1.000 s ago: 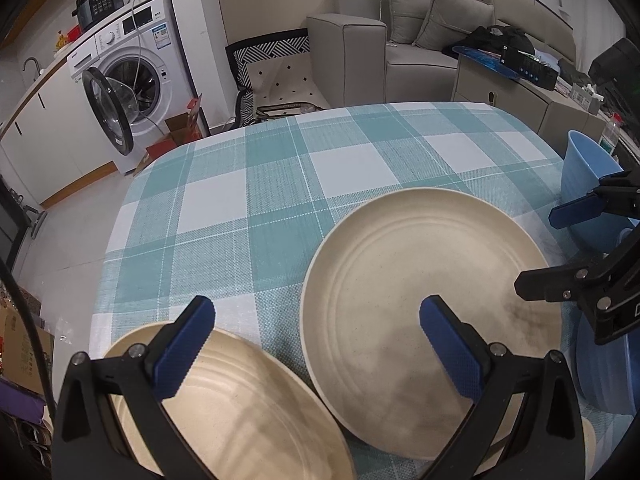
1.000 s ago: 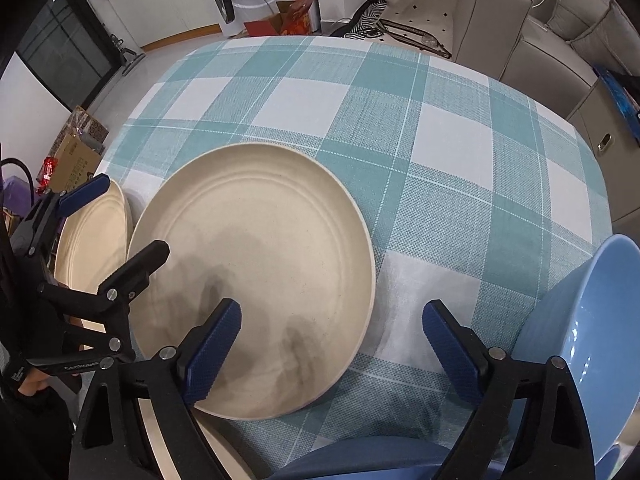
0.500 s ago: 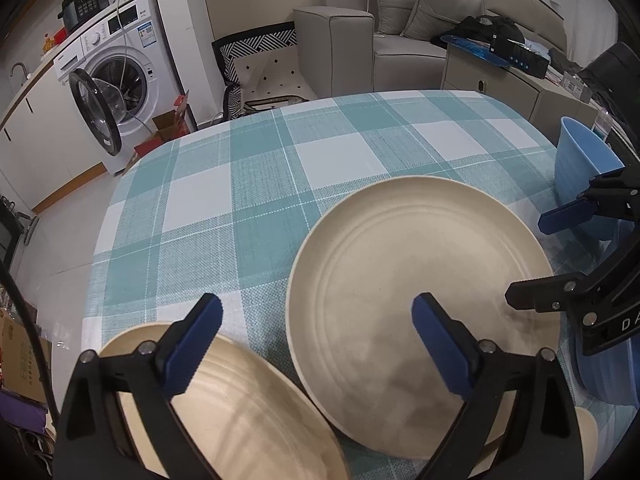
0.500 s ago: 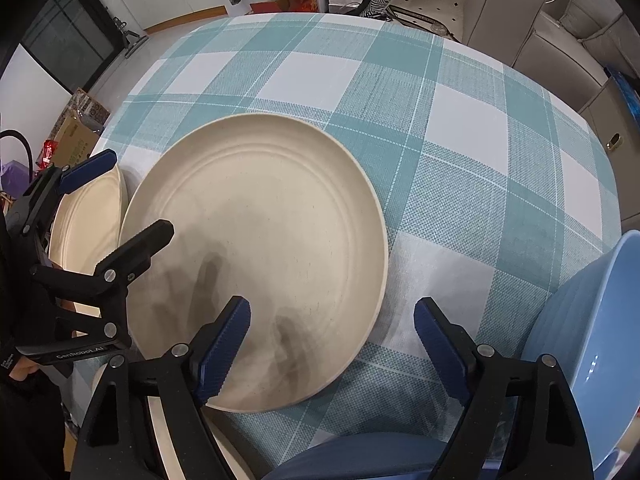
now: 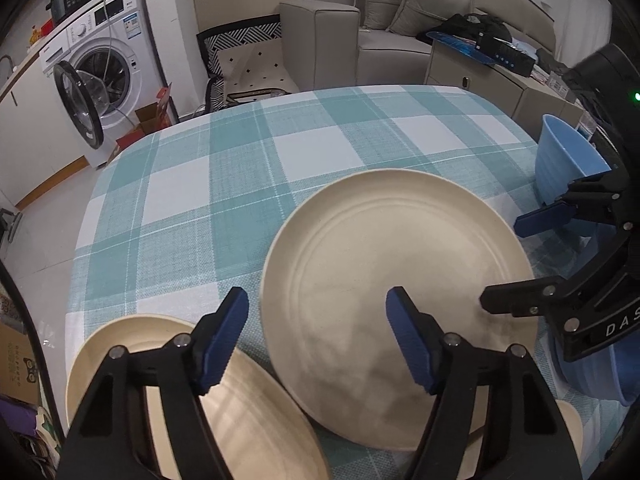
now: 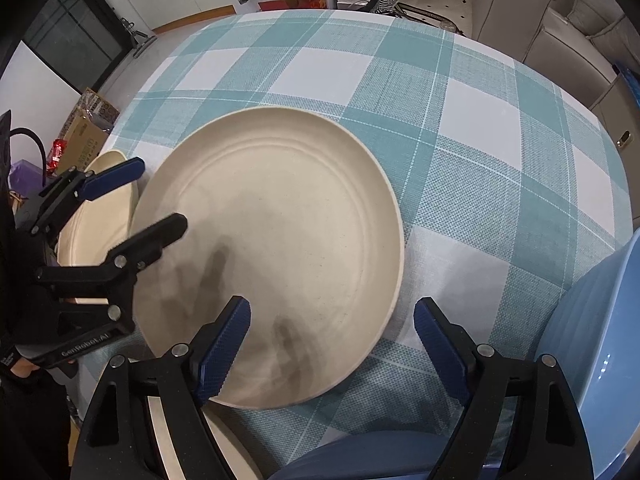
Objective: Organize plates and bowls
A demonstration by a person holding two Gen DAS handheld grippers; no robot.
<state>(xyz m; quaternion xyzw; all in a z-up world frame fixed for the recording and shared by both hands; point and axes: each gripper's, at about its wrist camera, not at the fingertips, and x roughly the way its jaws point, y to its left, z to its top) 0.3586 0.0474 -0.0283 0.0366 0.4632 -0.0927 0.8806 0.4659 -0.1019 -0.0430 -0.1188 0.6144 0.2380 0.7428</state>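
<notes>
A large cream plate (image 5: pixel 400 248) (image 6: pixel 280 240) lies flat on the checked tablecloth (image 5: pixel 224 184). My left gripper (image 5: pixel 316 340) (image 6: pixel 140 204) hangs over the plate's left rim with its jaws closing; the rim lies between the pads, which do not press on it. A second cream plate (image 5: pixel 192 408) (image 6: pixel 100 224) sits beneath its left finger. My right gripper (image 6: pixel 332 344) (image 5: pixel 524 260) stands open across the large plate's near right rim. A light blue bowl (image 6: pixel 592 320) (image 5: pixel 568 160) stands to the right.
A darker blue dish (image 6: pixel 360 456) and another cream rim (image 6: pixel 168 440) lie under the right gripper. Off the table are a washing machine (image 5: pixel 100 80) with its door open, a grey sofa (image 5: pixel 340 40), a patterned chair (image 5: pixel 248 60) and a cardboard box (image 6: pixel 84 132).
The left gripper's jaws have drawn much closer together around the large plate's left rim. The right jaws narrowed slightly. The plates and the bowl have not moved.
</notes>
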